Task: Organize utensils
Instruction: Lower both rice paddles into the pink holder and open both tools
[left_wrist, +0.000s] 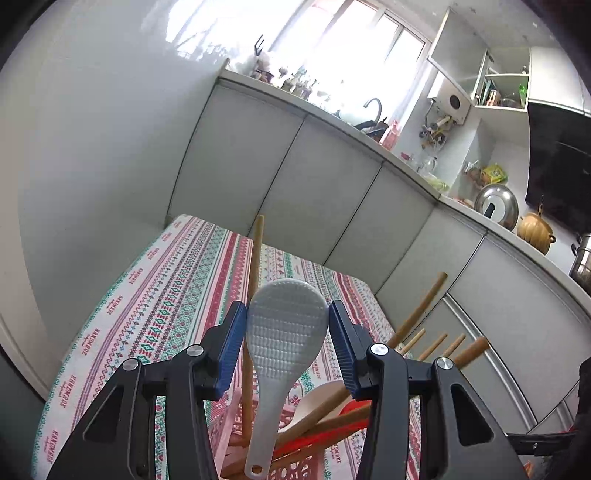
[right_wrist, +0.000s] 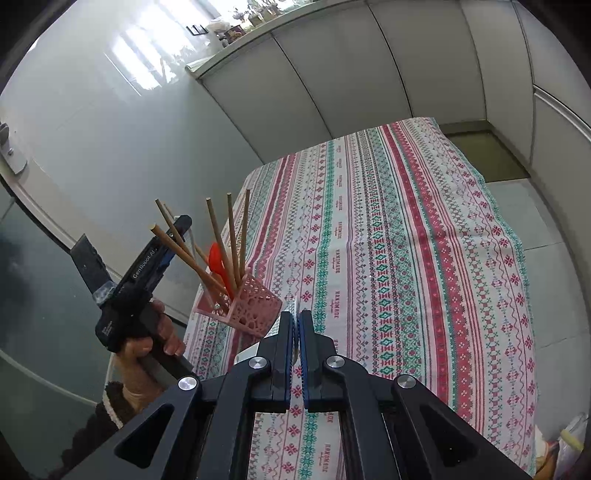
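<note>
left wrist view: left tongs gape around rice paddle above basket; right tongs pinch something thin, unidentifiable.

The pink basket is mostly hidden behind the left gripper, and its base is cut off by the frame's lower edge. In the right wrist view, the white rice paddle is almost wholly concealed between the right gripper fingers.
</note>
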